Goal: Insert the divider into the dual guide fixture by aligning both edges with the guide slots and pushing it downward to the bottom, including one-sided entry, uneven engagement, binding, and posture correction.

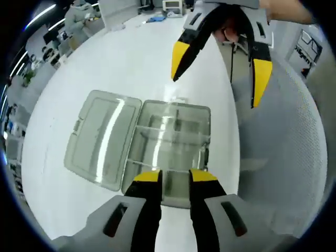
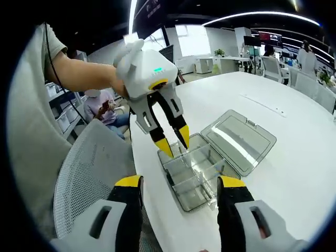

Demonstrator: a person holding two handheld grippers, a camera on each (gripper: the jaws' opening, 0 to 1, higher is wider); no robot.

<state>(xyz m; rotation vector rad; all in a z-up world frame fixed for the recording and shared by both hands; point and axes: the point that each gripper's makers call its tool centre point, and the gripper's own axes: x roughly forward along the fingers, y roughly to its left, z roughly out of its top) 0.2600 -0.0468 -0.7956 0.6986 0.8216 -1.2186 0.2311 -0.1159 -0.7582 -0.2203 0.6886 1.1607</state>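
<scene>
Both grippers hang empty: my left gripper [image 1: 170, 176] narrow at the clear box's [image 1: 173, 142] near rim, right gripper [image 2: 180, 182] wide. Its seated divider [image 1: 170, 130] looks thin, light, slippery; I'd pinch its top edge.

1. A large white table [image 2: 294, 173] with a rounded edge takes up most of the scene.
2. A grey mesh chair [image 2: 89, 168] stands at the table's near edge.
3. Long strip lights [image 2: 262, 16] run across a dark ceiling.
4. A bright window [image 2: 191, 39] lies at the far end of the room.
5. White desks [image 2: 231, 63] and office chairs [image 2: 270, 65] stand far right, with a potted plant [image 2: 219, 52] beside them.
6. A person [image 2: 102, 107] sits on the left behind the chair.
</scene>
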